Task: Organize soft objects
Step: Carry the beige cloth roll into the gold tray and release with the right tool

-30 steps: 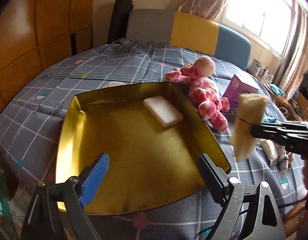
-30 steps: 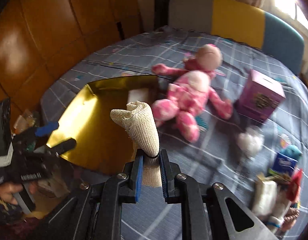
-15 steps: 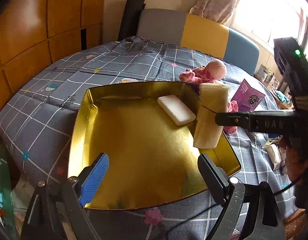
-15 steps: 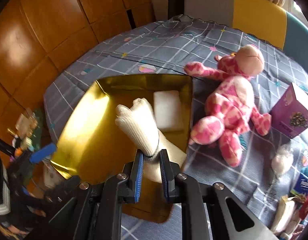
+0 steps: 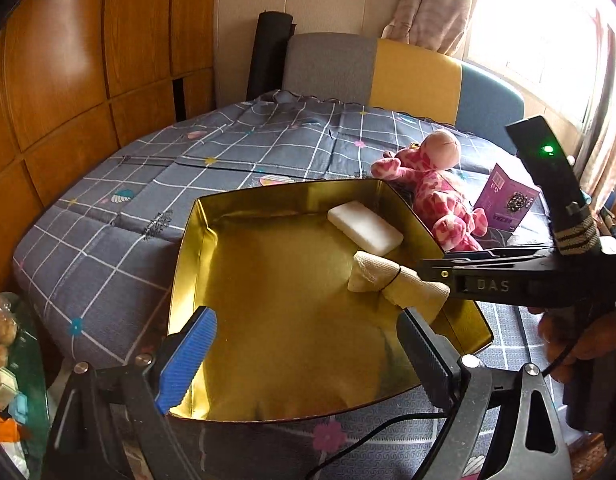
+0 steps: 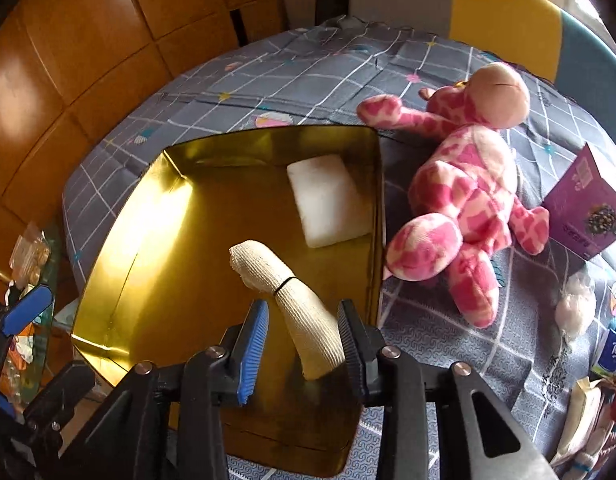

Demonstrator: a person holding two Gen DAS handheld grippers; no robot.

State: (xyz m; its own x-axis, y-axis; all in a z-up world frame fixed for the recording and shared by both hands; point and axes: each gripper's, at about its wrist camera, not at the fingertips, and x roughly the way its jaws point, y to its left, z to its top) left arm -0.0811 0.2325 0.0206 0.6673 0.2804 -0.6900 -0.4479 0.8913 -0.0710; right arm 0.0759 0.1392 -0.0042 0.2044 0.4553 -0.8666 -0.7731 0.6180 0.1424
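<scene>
The cream cloth roll [image 6: 304,312] lies between the parted right tongs [image 6: 304,344], inside the gold tray [image 6: 120,280] near its right edge (side lettering: "DAS"). Left tongs [image 5: 308,360] wide, empty.

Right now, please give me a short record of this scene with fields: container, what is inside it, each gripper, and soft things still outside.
container: gold tin tray on the grey checked bedcover
inside: white sponge at the far right corner; cream cloth roll leaning over the near right edge
right gripper: open, jaws on either side of the roll
left gripper: open, empty, over the tray's near edge
outside: pink plush toy, white puff
</scene>
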